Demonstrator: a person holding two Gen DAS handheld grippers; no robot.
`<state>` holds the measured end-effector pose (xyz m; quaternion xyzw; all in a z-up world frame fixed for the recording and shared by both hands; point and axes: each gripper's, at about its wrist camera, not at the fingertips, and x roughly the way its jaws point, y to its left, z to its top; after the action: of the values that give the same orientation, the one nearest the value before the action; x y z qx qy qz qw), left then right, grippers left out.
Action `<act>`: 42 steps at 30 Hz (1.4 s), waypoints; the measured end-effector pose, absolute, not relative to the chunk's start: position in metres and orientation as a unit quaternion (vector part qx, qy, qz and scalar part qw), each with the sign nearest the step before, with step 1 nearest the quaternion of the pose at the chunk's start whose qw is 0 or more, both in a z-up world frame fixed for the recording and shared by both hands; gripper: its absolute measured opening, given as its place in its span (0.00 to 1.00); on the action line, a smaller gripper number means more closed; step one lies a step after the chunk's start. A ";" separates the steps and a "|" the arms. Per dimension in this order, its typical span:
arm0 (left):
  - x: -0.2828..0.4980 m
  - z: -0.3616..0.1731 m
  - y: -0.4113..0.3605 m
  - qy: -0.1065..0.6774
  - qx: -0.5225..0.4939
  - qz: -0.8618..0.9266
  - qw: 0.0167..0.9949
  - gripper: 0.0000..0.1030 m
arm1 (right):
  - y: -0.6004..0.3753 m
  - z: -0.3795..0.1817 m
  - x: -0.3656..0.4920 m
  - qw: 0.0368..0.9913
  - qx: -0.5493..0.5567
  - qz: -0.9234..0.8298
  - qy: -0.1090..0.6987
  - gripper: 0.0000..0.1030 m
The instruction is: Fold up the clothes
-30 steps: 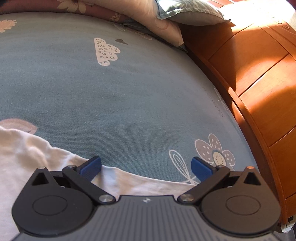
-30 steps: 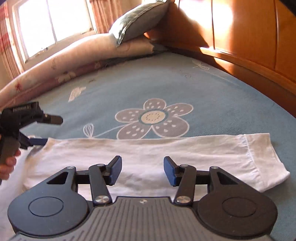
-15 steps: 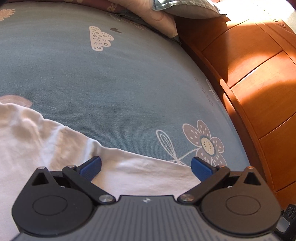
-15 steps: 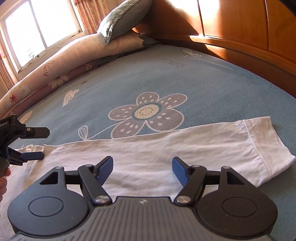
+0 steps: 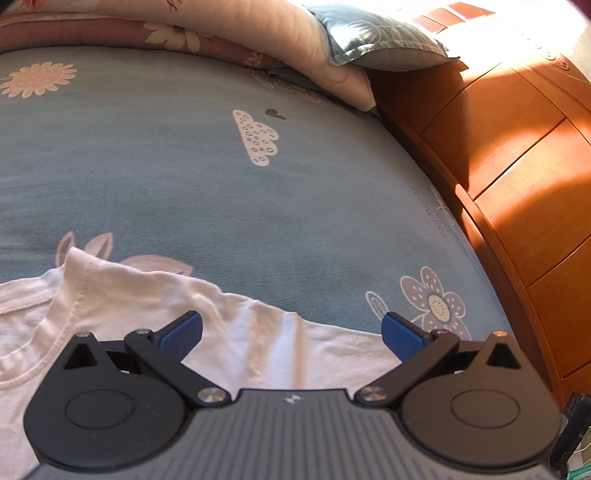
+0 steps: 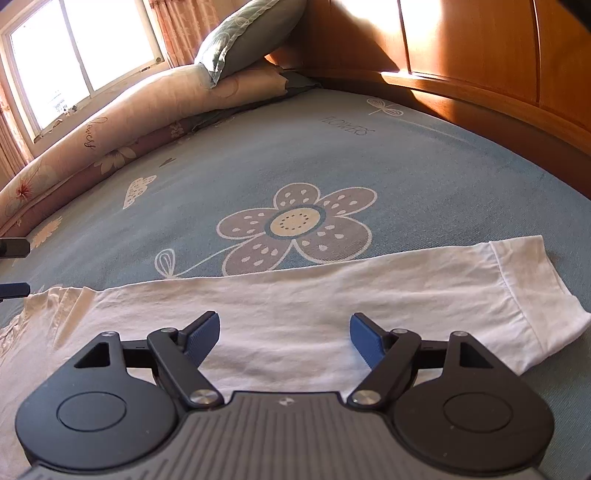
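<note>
Your left gripper (image 5: 291, 334) has its blue pads spread wide apart with nothing between them. It sits over the white T-shirt (image 5: 122, 314), whose upper edge runs across just ahead of the fingertips. The neckline (image 5: 55, 325) with its stitched collar curves away to the left of your left finger. Beyond the shirt edge lies bare blue bed sheet (image 5: 221, 192) with printed flowers, and the orange wooden headboard (image 5: 517, 155) rises to the right of the gripper.

Your right gripper (image 6: 285, 338) is also parted, pads well apart and gripping nothing. It is positioned above the same T-shirt (image 6: 295, 314), which lies flat on the bed directly ahead of and beneath the fingers. One short sleeve (image 6: 528, 291) extends out to the right of your right finger, its hemmed cuff lying flat on the sheet. A large printed flower (image 6: 295, 225) sits on the sheet just beyond the shirt's far edge. At the far left edge of the right wrist view, two dark finger tips of the other gripper show beside the shirt's gathered edge. A rolled quilt (image 6: 110, 122) and a pillow (image 6: 243, 33) lie far ahead, under the window (image 6: 74, 48).
</note>
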<state>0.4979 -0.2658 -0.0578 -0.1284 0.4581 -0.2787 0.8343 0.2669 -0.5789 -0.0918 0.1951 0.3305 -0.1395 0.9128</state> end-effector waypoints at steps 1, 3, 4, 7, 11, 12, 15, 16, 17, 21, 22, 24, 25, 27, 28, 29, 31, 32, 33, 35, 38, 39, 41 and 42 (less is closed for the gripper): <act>0.501 -0.063 -0.259 0.463 -0.131 -0.271 0.834 0.99 | -0.578 -0.092 0.267 0.913 0.193 -0.141 0.331 0.80; 0.509 -0.073 -0.244 0.472 -0.135 -0.256 0.833 0.99 | -0.576 -0.092 0.269 0.914 0.187 -0.141 0.332 0.82; 0.512 -0.078 -0.237 0.476 -0.137 -0.248 0.832 0.99 | -0.575 -0.093 0.269 0.914 0.184 -0.141 0.333 0.82; 0.522 -0.080 -0.230 0.467 -0.139 -0.230 0.842 0.99 | -0.575 -0.093 0.270 0.914 0.181 -0.142 0.333 0.83; 0.534 -0.080 -0.223 0.450 -0.139 -0.207 0.858 0.99 | -0.573 -0.094 0.272 0.915 0.174 -0.142 0.334 0.86; 0.533 -0.077 -0.222 0.445 -0.142 -0.209 0.859 0.99 | -0.572 -0.094 0.273 0.916 0.171 -0.142 0.335 0.87; 0.515 -0.067 -0.227 0.438 -0.162 -0.247 0.849 0.99 | -0.570 -0.094 0.274 0.916 0.167 -0.144 0.336 0.87; 0.508 -0.066 -0.230 0.441 -0.171 -0.267 0.840 0.99 | -0.570 -0.094 0.273 0.916 0.167 -0.144 0.336 0.87; 0.503 -0.066 -0.234 0.444 -0.178 -0.289 0.829 0.99 | -0.570 -0.094 0.273 0.916 0.167 -0.144 0.335 0.87; 0.503 -0.077 -0.256 0.457 -0.183 -0.313 0.812 0.99 | -0.568 -0.095 0.274 0.916 0.160 -0.145 0.337 0.87; 0.507 -0.081 -0.261 0.459 -0.176 -0.307 0.815 0.99 | -0.568 -0.095 0.274 0.917 0.158 -0.145 0.338 0.87; 0.517 -0.086 -0.265 0.443 -0.163 -0.280 0.836 0.99 | -0.567 -0.095 0.275 0.917 0.154 -0.145 0.339 0.88; 0.522 -0.086 -0.264 0.431 -0.163 -0.268 0.846 0.99 | -0.567 -0.095 0.275 0.917 0.155 -0.145 0.339 0.88; 0.526 -0.083 -0.264 0.424 -0.176 -0.255 0.851 0.99 | -0.567 -0.095 0.275 0.917 0.154 -0.143 0.339 0.90; 0.525 -0.080 -0.265 0.424 -0.178 -0.253 0.851 0.99 | -0.567 -0.095 0.276 0.917 0.153 -0.142 0.339 0.90; 0.520 -0.077 -0.266 0.426 -0.176 -0.261 0.848 0.99 | -0.566 -0.095 0.276 0.917 0.152 -0.141 0.340 0.90; 0.505 -0.070 -0.271 0.431 -0.168 -0.294 0.836 0.99 | -0.566 -0.095 0.276 0.917 0.151 -0.140 0.340 0.90; 0.497 -0.066 -0.273 0.433 -0.164 -0.311 0.830 0.99 | -0.567 -0.095 0.276 0.917 0.152 -0.141 0.340 0.90; 0.490 -0.064 -0.276 0.440 -0.166 -0.329 0.819 0.99 | -0.567 -0.095 0.276 0.917 0.153 -0.141 0.340 0.90; 0.477 -0.062 -0.281 0.458 -0.171 -0.360 0.794 0.99 | -0.566 -0.095 0.276 0.917 0.150 -0.142 0.341 0.90; 0.467 -0.065 -0.294 0.481 -0.154 -0.368 0.781 0.99 | -0.564 -0.095 0.276 0.917 0.144 -0.144 0.343 0.90; 0.465 -0.066 -0.296 0.485 -0.151 -0.368 0.779 0.99 | -0.564 -0.095 0.277 0.917 0.143 -0.145 0.344 0.90; 0.462 -0.069 -0.298 0.489 -0.150 -0.367 0.777 0.99 | -0.563 -0.095 0.277 0.917 0.141 -0.144 0.345 0.90; 0.461 -0.071 -0.299 0.491 -0.149 -0.367 0.776 0.99 | -0.564 -0.096 0.277 0.917 0.141 -0.143 0.345 0.91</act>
<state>0.4607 -0.2993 -0.0707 -0.1490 0.4913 -0.3666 0.7759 0.2772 -0.5635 -0.0955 0.1410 0.3448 -0.1428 0.9170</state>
